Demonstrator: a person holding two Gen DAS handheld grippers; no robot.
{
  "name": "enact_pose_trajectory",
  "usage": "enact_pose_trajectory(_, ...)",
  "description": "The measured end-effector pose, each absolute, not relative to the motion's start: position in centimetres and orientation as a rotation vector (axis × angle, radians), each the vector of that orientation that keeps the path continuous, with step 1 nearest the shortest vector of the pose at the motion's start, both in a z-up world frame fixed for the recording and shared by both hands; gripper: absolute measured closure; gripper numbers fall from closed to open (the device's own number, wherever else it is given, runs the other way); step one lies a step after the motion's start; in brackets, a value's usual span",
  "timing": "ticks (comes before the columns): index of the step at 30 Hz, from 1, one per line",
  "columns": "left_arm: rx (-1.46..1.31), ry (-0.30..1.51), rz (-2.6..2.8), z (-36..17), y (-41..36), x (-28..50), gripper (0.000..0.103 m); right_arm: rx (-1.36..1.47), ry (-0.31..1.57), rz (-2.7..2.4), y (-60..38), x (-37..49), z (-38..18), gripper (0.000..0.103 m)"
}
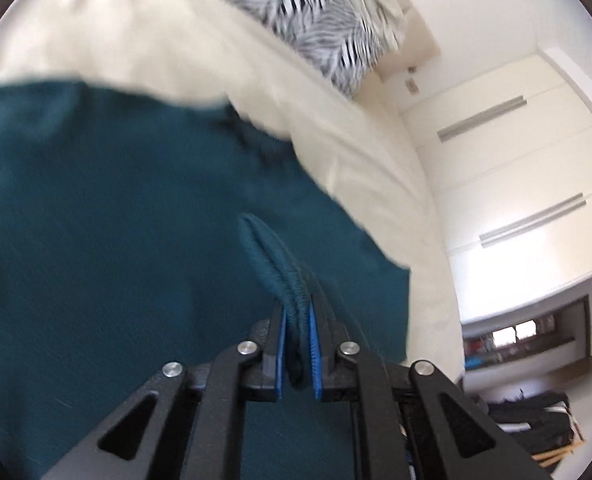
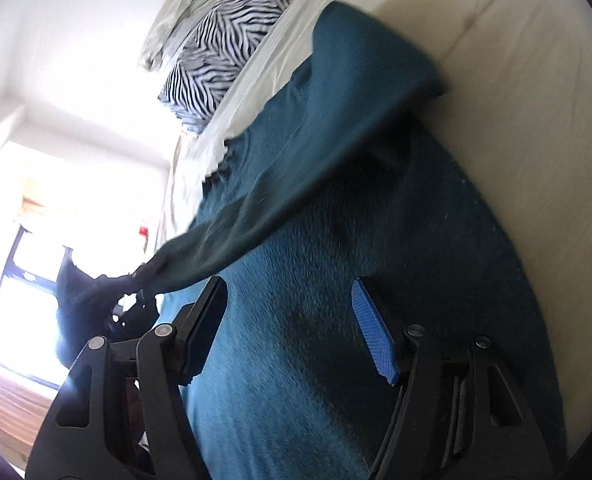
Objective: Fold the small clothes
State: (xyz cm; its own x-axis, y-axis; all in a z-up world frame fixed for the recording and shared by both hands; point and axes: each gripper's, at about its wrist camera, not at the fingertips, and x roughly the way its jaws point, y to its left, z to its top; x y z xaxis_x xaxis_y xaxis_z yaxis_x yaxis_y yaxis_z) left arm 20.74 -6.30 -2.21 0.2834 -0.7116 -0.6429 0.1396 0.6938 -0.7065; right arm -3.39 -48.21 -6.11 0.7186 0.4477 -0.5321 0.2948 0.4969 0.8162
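Your left gripper (image 1: 297, 320) sits nearest the lens, its blue pads (image 1: 282, 344) clamped on a ribbed hem of the teal garment (image 1: 116, 220), which bunches up between them; the fingers point up along the cloth toward the cream bedsheet (image 1: 136, 20); your right gripper (image 2: 292, 320) hangs over the same teal garment (image 2: 335, 260) with its fingers spread wide and nothing between them; in the right wrist view one part of the garment is lifted and stretched toward the left gripper (image 2: 132, 280), while the rest lies flat on the cream bedsheet (image 2: 535, 100); a zebra-print pillow (image 1: 307, 12) lies farther up the bed; white wardrobe doors (image 1: 515, 168) with long metal handles stand beside the bed; a bright window (image 2: 28, 280) shows behind the lifted cloth; no writing can be read
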Motion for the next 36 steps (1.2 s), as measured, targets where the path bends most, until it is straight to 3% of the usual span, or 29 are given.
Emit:
enact_pose_trajectory(3, -0.603, 1.101, -0.555, -1.9, -3.4, 22.4, 0.099, 1.193, 0.765, 0.107, -49.6, -2.8, -6.3, 0.037)
enact_pose_trajectory(10, -0.606, 1.056, -0.459, -3.2, 0.0, 24.0, 0.099, 1.371, 0.709, 0.046, -52.2, -0.4, -7.3, 0.035)
enact_pose_trajectory(12, -0.527, 1.09, -0.452, -3.8, -1.3, 23.1, 0.087, 1.361, 0.7, 0.057, -52.1, 0.0, -7.2, 0.035)
enact_pose_trajectory(13, -0.514, 1.111, -0.465, -4.1, -1.7, 22.6, 0.061, 1.346, 0.705, 0.056, -51.9, 0.1, -7.3, 0.035)
enact_pose_trajectory(14, -0.518, 1.146, -0.489, -5.0, -2.6, 22.1, 0.042, 1.336, 0.712, 0.057, -51.8, 0.1, -7.4, 0.035)
enact_pose_trajectory(20, -0.402, 1.233, -0.527, -7.5, -7.8, 20.5, 0.037, 1.314, 0.718, 0.074, -51.4, -1.0, -7.6, 0.035)
enact_pose_trajectory(22, -0.355, 1.227, -0.524, -7.6, -8.9, 20.2, 0.041, 1.317, 0.718, 0.077, -51.5, -1.3, -7.6, 0.035)
enact_pose_trajectory(26, -0.286, 1.247, -0.489, -7.6, -9.7, 20.7, 0.084, 1.331, 0.706, 0.082, -51.6, -1.5, -7.7, 0.035)
enact_pose_trajectory(32, -0.268, 1.161, -0.512, -4.7, -8.4, 20.8, 0.095, 1.348, 0.684, 0.076, -52.0, -1.8, -7.9, 0.035)
enact_pose_trajectory(36, -0.322, 1.053, -0.498, -2.3, -5.9, 22.0, 0.095, 1.373, 0.667, 0.057, -52.4, -2.0, -7.9, 0.035)
